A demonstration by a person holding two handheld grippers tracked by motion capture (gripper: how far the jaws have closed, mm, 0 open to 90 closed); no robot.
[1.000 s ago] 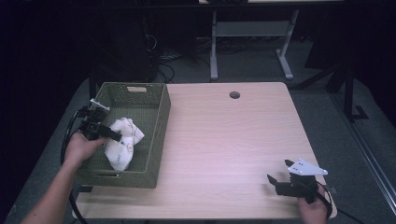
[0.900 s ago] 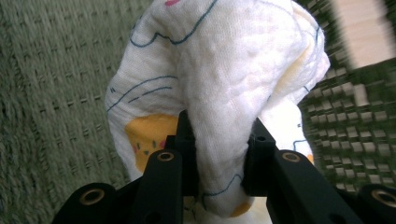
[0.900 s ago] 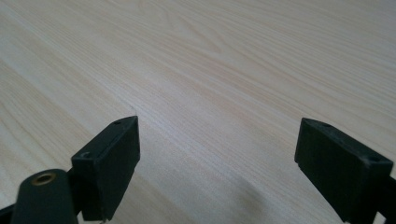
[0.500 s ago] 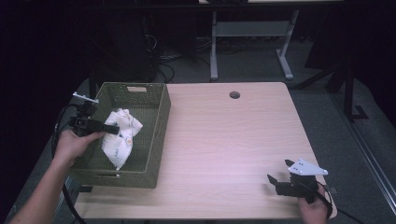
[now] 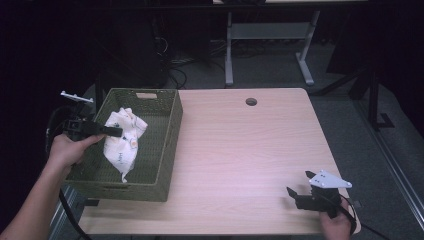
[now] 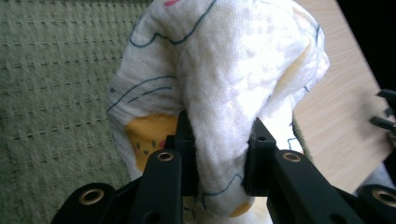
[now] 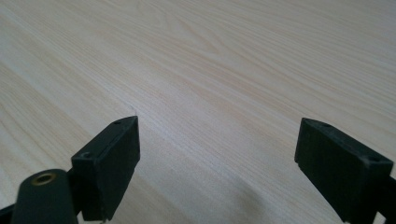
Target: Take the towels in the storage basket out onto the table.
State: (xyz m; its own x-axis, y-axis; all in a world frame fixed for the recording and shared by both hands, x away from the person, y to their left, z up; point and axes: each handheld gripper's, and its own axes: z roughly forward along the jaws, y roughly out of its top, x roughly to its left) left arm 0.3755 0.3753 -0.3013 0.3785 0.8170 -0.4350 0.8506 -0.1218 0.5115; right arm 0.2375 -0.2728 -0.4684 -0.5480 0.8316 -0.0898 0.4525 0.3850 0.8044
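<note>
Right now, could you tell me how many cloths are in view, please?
1. The white printed cloth hangs from the left gripper over the green basket. More could lie hidden beneath it in the basket.

A light wood-grain table [image 5: 240,150] is seen from above. A round hole [image 5: 251,101] is set near its far edge. A green woven basket [image 5: 167,145] is placed on the left part of the top, reaching from the far edge almost to the near edge. The remaining surface is seen as bare wood.
</note>
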